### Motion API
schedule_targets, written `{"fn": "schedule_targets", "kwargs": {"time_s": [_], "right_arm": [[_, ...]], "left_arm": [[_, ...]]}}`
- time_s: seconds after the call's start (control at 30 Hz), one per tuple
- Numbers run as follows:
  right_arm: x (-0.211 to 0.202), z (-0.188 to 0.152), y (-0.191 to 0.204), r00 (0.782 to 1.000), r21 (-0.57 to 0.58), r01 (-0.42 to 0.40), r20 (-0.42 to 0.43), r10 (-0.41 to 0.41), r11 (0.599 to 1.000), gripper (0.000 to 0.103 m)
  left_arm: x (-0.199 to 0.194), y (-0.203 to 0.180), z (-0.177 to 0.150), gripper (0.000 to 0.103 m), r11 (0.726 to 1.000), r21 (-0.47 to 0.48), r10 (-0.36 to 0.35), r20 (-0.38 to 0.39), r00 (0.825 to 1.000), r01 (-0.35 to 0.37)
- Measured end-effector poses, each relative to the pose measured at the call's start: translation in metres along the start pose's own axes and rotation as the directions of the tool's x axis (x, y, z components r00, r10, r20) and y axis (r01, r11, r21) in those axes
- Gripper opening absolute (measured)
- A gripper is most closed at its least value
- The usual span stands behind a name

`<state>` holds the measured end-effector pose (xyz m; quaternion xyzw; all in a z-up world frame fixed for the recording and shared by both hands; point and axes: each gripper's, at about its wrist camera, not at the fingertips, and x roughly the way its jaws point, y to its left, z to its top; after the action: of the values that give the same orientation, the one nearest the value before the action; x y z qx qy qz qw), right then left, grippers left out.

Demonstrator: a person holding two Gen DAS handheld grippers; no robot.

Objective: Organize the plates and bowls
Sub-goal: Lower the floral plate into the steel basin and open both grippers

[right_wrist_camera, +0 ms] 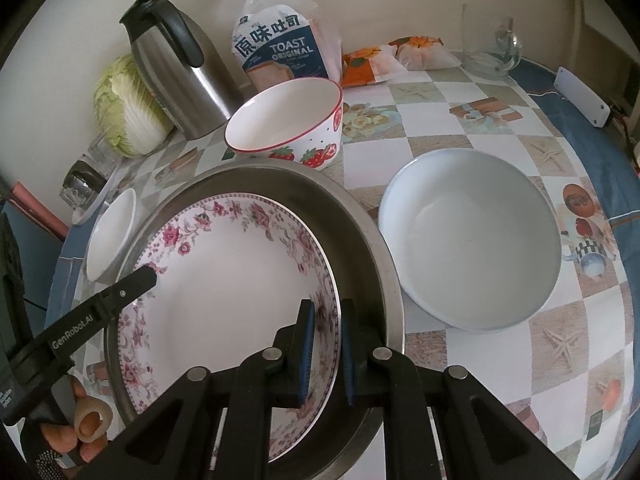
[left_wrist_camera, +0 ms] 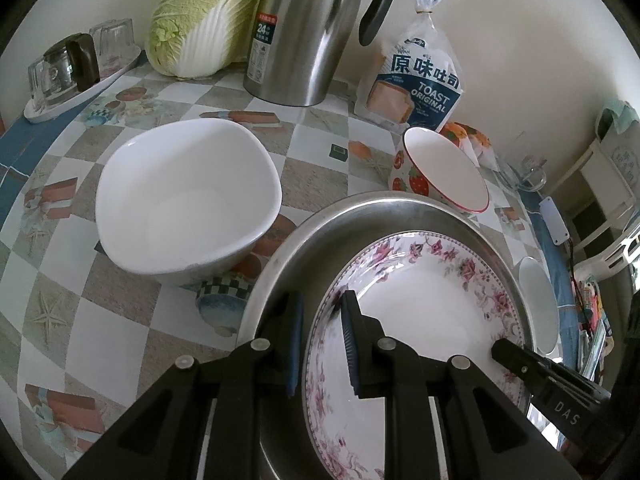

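Note:
A floral-rimmed plate (left_wrist_camera: 420, 320) (right_wrist_camera: 224, 280) lies inside a steel pan (left_wrist_camera: 360, 216) (right_wrist_camera: 360, 240). My left gripper (left_wrist_camera: 320, 312) straddles the plate's left rim, jaws slightly apart around it. My right gripper (right_wrist_camera: 326, 316) straddles the plate's right rim the same way. A large white bowl (left_wrist_camera: 184, 196) (right_wrist_camera: 96, 236) stands left of the pan. A strawberry-patterned bowl (left_wrist_camera: 436, 168) (right_wrist_camera: 288, 124) stands behind the pan. A pale bowl (right_wrist_camera: 472, 236) (left_wrist_camera: 538, 304) sits to the pan's right.
At the back stand a steel thermos jug (left_wrist_camera: 308, 28) (right_wrist_camera: 176, 64), a napa cabbage (left_wrist_camera: 200, 20), a toast bag (left_wrist_camera: 420, 76) (right_wrist_camera: 280, 44), a tray of glasses (left_wrist_camera: 76, 68) and a glass jug (right_wrist_camera: 496, 52). A checked cloth (left_wrist_camera: 100, 300) covers the table.

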<state>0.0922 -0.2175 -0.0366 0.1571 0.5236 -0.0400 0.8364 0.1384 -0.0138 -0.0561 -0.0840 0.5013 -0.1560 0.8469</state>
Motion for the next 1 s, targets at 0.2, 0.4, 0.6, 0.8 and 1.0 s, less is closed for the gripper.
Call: {"fn": "schedule_targets", "kwargs": {"time_s": [0.2, 0.4, 0.6, 0.8, 1.0], "right_arm": [[0.000, -0.001, 0.001, 1.000, 0.002, 0.004, 0.002, -0.005, 1.000, 0.014], [-0.001, -0.002, 0.000, 1.000, 0.001, 0.007, 0.009, -0.007, 1.000, 0.015], [-0.010, 0.000, -0.001, 0.999, -0.002, 0.018, 0.038, -0.018, 1.000, 0.015], [-0.020, 0.002, -0.001, 0.998, 0.004, 0.024, 0.058, -0.024, 1.000, 0.015], [-0.030, 0.003, -0.004, 0.997, 0.028, 0.002, 0.071, -0.004, 1.000, 0.015]], "left_arm": [[0.001, -0.002, -0.001, 0.020, 1.000, 0.014, 0.012, -0.007, 1.000, -0.012], [0.001, -0.003, -0.002, 0.021, 1.000, 0.018, 0.021, -0.030, 0.999, -0.021], [-0.004, -0.006, -0.001, 0.025, 0.999, 0.031, 0.027, -0.024, 0.999, -0.026], [-0.012, -0.013, 0.000, 0.034, 0.998, 0.052, 0.027, -0.014, 1.000, -0.026], [-0.021, -0.020, 0.001, 0.037, 0.997, 0.078, 0.027, 0.007, 1.000, -0.028]]}}
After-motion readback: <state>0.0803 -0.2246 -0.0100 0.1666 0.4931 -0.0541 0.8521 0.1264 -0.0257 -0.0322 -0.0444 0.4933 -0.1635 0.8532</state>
